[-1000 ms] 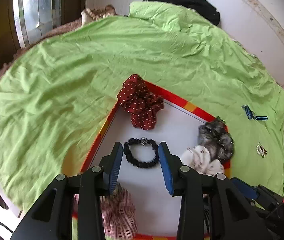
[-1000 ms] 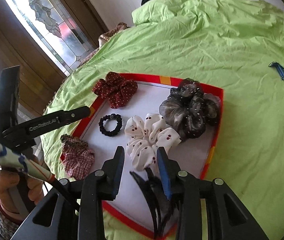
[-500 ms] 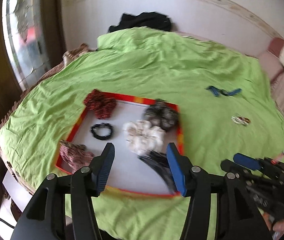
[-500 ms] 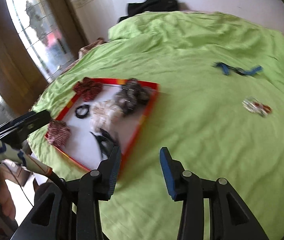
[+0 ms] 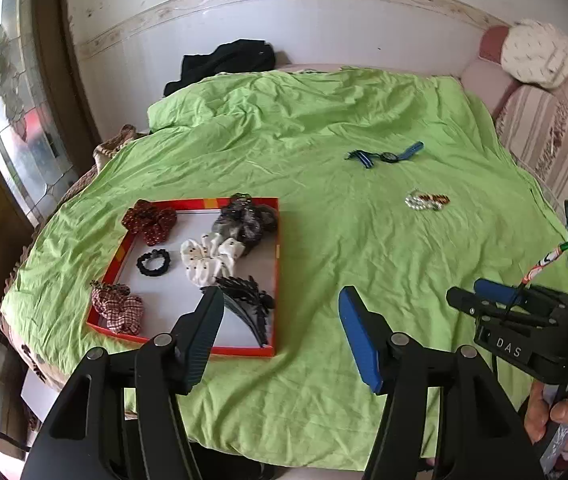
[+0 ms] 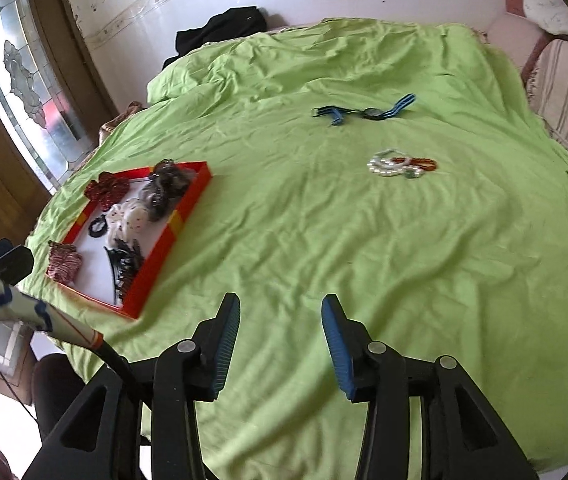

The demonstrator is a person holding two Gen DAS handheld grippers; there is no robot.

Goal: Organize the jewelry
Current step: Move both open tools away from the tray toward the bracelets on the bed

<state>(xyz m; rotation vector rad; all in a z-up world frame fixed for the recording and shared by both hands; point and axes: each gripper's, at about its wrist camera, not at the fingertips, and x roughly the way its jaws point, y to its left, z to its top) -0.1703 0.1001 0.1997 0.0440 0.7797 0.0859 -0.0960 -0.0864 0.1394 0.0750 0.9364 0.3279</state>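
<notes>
The step in hand appeared to be fetching the bead bracelets (image 6: pixel 402 165), which lay ahead and slightly right of the right gripper (image 6: pixel 280 320), well apart from the red tray (image 6: pixel 188 204). A low, centred approach was advisable. Both the right and left gripper (image 5: pixel 280 312) stood spread wide, holding nothing.

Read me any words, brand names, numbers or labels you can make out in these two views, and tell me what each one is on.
"DAS": white letters on the black body of the right tool, seen in the left wrist view.
Black marks on the cloth edge hanging below the green sheet: too small and cut off to read.
No readable text in the right wrist view.
</notes>
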